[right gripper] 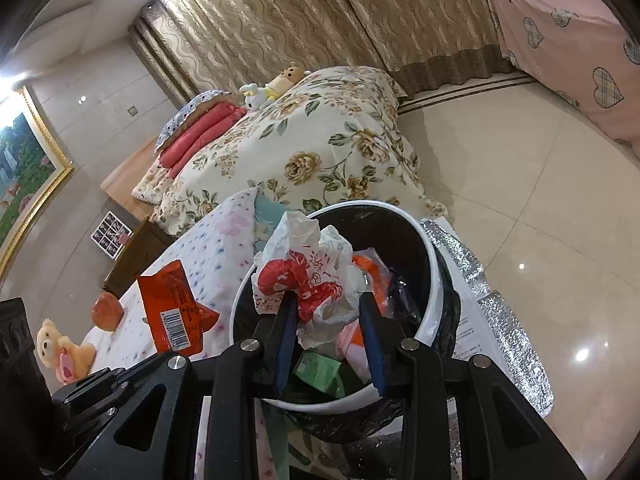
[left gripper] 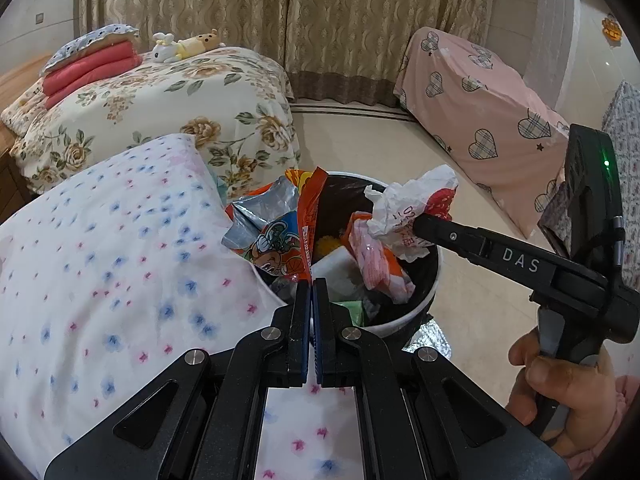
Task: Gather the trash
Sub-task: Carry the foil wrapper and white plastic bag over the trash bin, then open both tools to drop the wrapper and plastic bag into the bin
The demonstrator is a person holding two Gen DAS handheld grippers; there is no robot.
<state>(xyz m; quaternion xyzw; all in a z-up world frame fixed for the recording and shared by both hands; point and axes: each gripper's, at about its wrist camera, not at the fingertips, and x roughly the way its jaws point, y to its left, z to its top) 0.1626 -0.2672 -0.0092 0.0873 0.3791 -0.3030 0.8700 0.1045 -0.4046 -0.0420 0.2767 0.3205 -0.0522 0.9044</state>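
I see my left tongs pressed together on the orange snack wrapper, which stands over the near-left rim of the white trash bin. My right tongs pinch a crumpled white-and-red plastic bag held above the bin's open mouth. The bin, lined in black, holds further wrappers and a green packet. It stands on the tiled floor, just beside the bed with the dotted cover.
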